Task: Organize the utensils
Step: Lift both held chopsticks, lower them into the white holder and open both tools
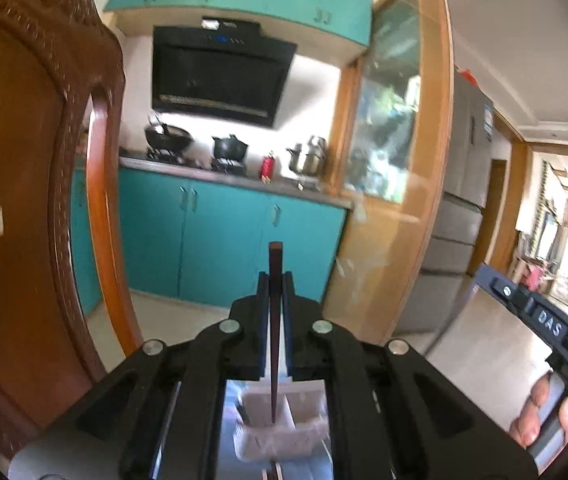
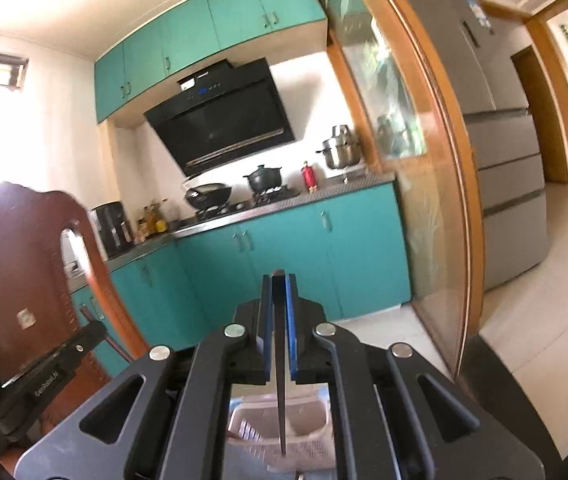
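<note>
A brown chopstick (image 1: 275,320) is sitting clamped in the left gripper (image 1: 275,280), top end poking up past the fingertips and tip hanging over a white slotted utensil basket (image 1: 284,438) below. The right gripper (image 2: 279,280) is pinching a black chopstick (image 2: 280,360) the same way, above the same basket (image 2: 308,452). Teal cabinets (image 1: 219,236), a stove with pots and a wooden chair (image 1: 23,200) are filling the background.
</note>
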### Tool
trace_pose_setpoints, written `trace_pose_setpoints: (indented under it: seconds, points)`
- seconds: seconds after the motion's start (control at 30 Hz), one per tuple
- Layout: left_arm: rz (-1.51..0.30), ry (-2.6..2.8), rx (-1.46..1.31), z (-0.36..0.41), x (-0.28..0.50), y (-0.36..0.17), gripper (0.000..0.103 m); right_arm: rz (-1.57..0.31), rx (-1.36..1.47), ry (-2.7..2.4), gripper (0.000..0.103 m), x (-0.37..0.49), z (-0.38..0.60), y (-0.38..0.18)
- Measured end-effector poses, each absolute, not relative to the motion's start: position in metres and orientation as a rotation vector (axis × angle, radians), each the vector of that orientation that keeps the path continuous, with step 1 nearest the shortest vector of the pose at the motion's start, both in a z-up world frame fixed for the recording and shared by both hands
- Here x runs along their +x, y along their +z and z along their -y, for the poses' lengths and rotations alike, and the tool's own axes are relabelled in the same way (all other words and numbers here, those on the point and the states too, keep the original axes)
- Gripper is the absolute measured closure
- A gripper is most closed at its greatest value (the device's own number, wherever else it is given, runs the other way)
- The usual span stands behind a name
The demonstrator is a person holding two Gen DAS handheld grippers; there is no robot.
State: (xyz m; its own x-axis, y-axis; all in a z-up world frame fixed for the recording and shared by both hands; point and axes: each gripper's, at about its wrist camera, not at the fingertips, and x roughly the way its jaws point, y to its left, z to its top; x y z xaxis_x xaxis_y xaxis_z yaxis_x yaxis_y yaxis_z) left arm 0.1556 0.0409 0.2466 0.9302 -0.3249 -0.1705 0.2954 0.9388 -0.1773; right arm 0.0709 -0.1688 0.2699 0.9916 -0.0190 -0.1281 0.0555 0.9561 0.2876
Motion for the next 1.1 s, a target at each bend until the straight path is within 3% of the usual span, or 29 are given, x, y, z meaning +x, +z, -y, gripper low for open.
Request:
trace_pose_setpoints:
  seconds: [0.33,0.8,0.93,1.03,1.1]
  points:
    - [-0.243,-0.292,-0.070,-0.015,0.184,0.202,0.096,-0.098,0.275,-0.102,0.096,0.124,0.168,0.247]
    - [-0.351,-0.279,-0.064,-0.015,0.192,0.150,0.095,-0.274,0.258,-0.106,0.095,0.133,0.174,0.169]
    - [-0.331,-0.287,-0.079,-0.023,0.177,0.158,0.079,-0.225,0.257,-0.114,0.069,0.107,0.178,0.173]
    - [-0.299,-0.285,-0.099,-0.035,0.154,0.163,0.068,-0.146,0.258,-0.108,0.067,0.067,0.181,0.181]
    - [-0.287,-0.276,-0.124,-0.049,0.133,0.161,0.067,-0.093,0.253,-0.097,0.067,0.027,0.180,0.184]
